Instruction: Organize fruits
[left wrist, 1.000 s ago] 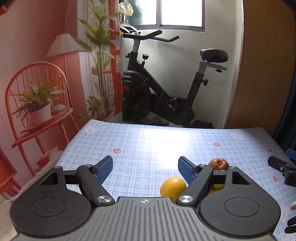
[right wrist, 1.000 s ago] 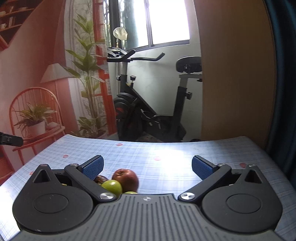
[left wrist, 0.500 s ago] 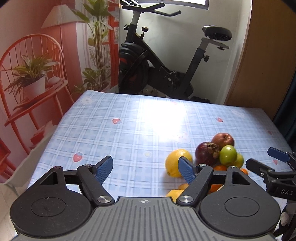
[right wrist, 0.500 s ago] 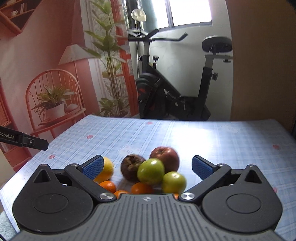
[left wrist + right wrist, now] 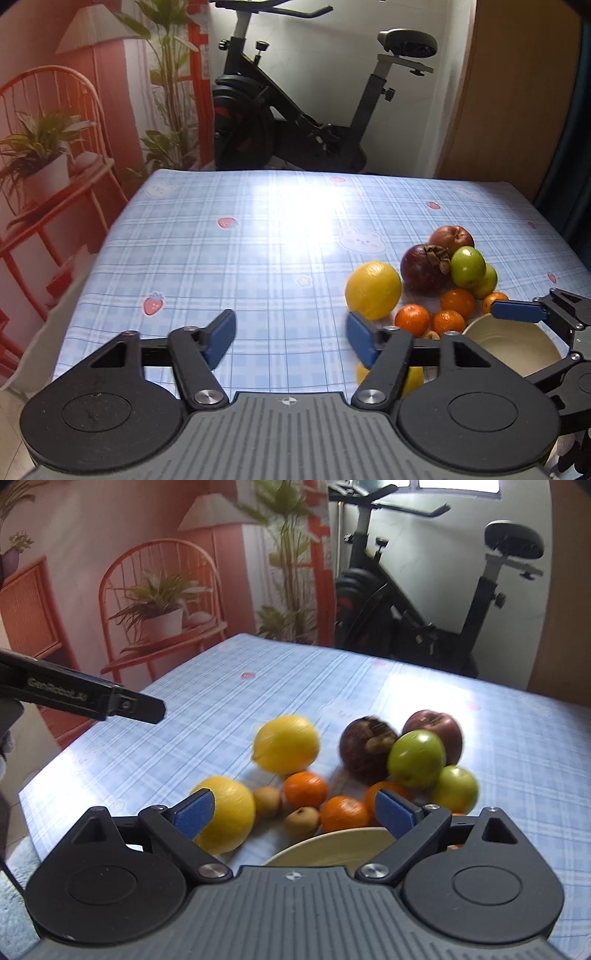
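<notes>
A pile of fruit lies on the blue checked tablecloth point(image 5: 258, 240): a yellow citrus point(image 5: 373, 290), a dark purple fruit point(image 5: 424, 269), a red apple point(image 5: 452, 238), green apples point(image 5: 467, 266) and several tangerines point(image 5: 412, 319). A cream bowl point(image 5: 513, 343) stands just in front of the pile. My left gripper point(image 5: 291, 338) hovers left of the fruit, its jaws closing with nothing between them. My right gripper point(image 5: 294, 810) hangs over the bowl's rim point(image 5: 332, 843), its wide jaws closing slightly; no pad touches fruit. A second yellow citrus point(image 5: 225, 814) sits by its left finger.
An exercise bike point(image 5: 295, 110) stands beyond the table's far edge. A red chair with a potted plant point(image 5: 44, 173) is at the left and a wooden door point(image 5: 517, 92) at the right. Bare cloth stretches left of the pile.
Both grippers have dipped and come closer to the fruit, so the whole pile and the bowl now show. The left jaws stand narrower than before, and the right jaws slightly narrower.
</notes>
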`<move>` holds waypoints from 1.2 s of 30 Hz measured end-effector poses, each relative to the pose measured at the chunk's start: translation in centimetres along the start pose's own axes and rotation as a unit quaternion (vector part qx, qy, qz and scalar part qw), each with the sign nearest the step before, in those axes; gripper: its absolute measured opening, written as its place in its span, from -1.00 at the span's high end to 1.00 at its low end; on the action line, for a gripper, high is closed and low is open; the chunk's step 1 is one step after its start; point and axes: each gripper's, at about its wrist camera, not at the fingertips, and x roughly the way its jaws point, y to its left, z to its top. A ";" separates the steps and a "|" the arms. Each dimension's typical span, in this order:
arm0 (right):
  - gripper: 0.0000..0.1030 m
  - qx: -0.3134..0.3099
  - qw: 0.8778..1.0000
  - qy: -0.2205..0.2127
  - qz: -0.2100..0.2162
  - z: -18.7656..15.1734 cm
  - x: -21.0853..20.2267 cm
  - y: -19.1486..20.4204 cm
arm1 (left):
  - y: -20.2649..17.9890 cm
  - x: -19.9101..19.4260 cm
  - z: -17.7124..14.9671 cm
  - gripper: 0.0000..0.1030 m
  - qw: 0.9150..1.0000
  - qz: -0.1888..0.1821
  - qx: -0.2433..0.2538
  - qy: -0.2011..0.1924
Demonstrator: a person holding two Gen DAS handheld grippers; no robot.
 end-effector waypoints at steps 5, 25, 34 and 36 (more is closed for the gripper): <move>-0.48 -0.022 0.999 0.017 0.029 -0.4 1.1 1.8 | 0.7 1.0 0.0 0.10 0.999 -0.042 -0.009 0.010; -0.10 -0.031 0.993 0.080 0.082 -1.3 4.0 2.7 | -0.8 5.9 -0.3 0.15 0.979 -0.155 -0.079 0.104; -0.02 -0.007 0.993 0.075 0.090 -1.5 4.3 1.9 | -0.8 6.9 -0.3 0.13 0.971 -0.175 -0.101 0.125; -0.02 -0.004 0.993 0.072 0.092 -1.5 4.2 1.8 | -0.6 7.0 -0.3 0.14 0.970 -0.177 -0.109 0.128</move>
